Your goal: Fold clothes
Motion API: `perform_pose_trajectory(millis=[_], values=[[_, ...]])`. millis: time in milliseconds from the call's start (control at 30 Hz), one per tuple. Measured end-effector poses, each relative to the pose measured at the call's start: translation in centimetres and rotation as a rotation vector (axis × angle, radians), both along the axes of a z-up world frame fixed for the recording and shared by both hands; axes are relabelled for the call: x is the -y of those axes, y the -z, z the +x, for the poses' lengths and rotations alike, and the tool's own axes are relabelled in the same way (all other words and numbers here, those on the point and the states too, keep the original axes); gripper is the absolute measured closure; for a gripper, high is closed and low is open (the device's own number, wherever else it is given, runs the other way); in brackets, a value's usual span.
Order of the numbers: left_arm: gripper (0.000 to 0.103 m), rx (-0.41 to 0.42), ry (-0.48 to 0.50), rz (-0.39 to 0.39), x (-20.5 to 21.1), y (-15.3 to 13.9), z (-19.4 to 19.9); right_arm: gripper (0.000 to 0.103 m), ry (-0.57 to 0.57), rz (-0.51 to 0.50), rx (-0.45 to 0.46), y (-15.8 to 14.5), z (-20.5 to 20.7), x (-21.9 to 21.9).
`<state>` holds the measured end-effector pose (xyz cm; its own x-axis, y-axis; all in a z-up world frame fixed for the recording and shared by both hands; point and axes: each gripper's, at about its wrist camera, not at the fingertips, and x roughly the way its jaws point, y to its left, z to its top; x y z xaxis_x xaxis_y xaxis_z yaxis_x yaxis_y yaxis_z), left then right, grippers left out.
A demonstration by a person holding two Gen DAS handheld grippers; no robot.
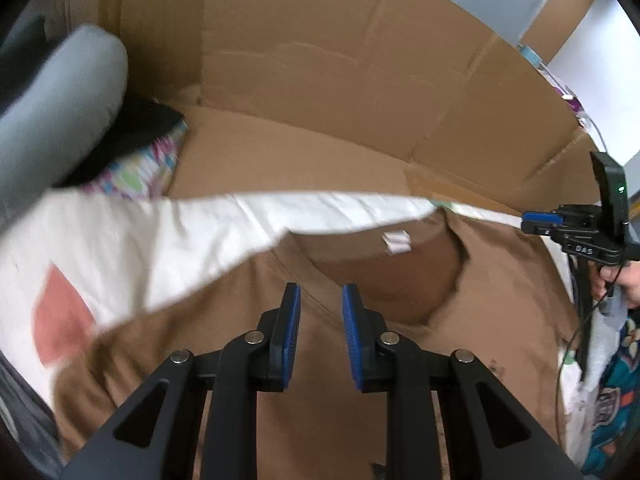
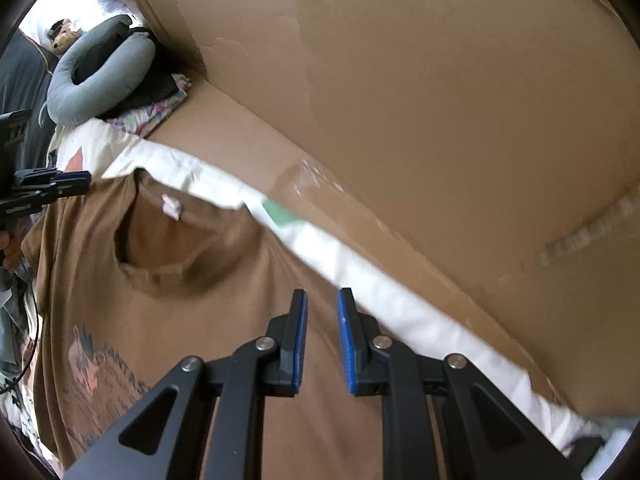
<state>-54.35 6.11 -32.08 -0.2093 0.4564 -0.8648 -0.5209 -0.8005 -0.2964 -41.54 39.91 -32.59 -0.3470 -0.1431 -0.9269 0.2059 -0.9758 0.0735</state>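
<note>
A brown T-shirt [image 1: 480, 320] [image 2: 200, 320] lies flat, front up, on a white cloth [image 1: 200, 232] [image 2: 400, 308]. Its neck opening, with a small white label [image 1: 396, 242] [image 2: 172, 206], points toward the cardboard wall. A faded print [image 2: 100, 364] shows on the chest. My left gripper [image 1: 321, 300] hovers over the shirt just below the collar, its blue pads a narrow gap apart with nothing between them. My right gripper [image 2: 322, 304] hangs over the shirt near its shoulder edge, open as well and empty. Each gripper shows at the other view's edge [image 1: 540, 219] [image 2: 74, 180].
Cardboard walls [image 1: 320, 60] [image 2: 440, 100] close off the far side. A grey tube pillow [image 1: 60, 112] [image 2: 100, 80] lies on dark and patterned fabric [image 1: 140, 164] at the left. More printed clothes [image 1: 608, 380] are piled by the person's hand [image 1: 630, 286].
</note>
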Motion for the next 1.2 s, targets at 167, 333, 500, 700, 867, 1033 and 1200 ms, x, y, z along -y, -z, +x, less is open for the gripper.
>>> perform_pose_trajectory(millis=[167, 333, 500, 700, 867, 1033, 1200], values=[[0.082, 0.038, -0.016, 0.026, -1.2, 0.7, 2.8, 0.089, 0.047, 0.018, 0.025, 0.6, 2.0, -1.5], [0.082, 0.088, -0.003, 0.060, -3.1, 1.9, 4.8, 0.089, 0.160, -0.012, 0.002, 0.6, 2.5, -3.9], [0.082, 0.115, 0.056, 0.074, -5.0, 3.0, 6.6, 0.089, 0.229, -0.061, 0.029, 2.0, 2.2, -4.7], [0.082, 0.131, 0.037, 0.066, -6.3, 5.4, 5.7, 0.089, 0.258, -0.055, 0.069, 4.4, 1.8, -4.7], [0.082, 0.104, 0.015, 0.058, -7.1, 6.0, 4.3, 0.089, 0.286, -0.042, 0.068, 5.5, 0.8, -5.1], [0.082, 0.087, 0.000, 0.056, -7.7, 6.1, 3.2, 0.091, 0.312, -0.045, 0.058, 5.7, -0.2, -5.3], [0.082, 0.071, -0.022, 0.058, -7.3, 4.8, 2.9, 0.090, 0.306, -0.076, 0.068, 4.2, 0.1, -5.8]])
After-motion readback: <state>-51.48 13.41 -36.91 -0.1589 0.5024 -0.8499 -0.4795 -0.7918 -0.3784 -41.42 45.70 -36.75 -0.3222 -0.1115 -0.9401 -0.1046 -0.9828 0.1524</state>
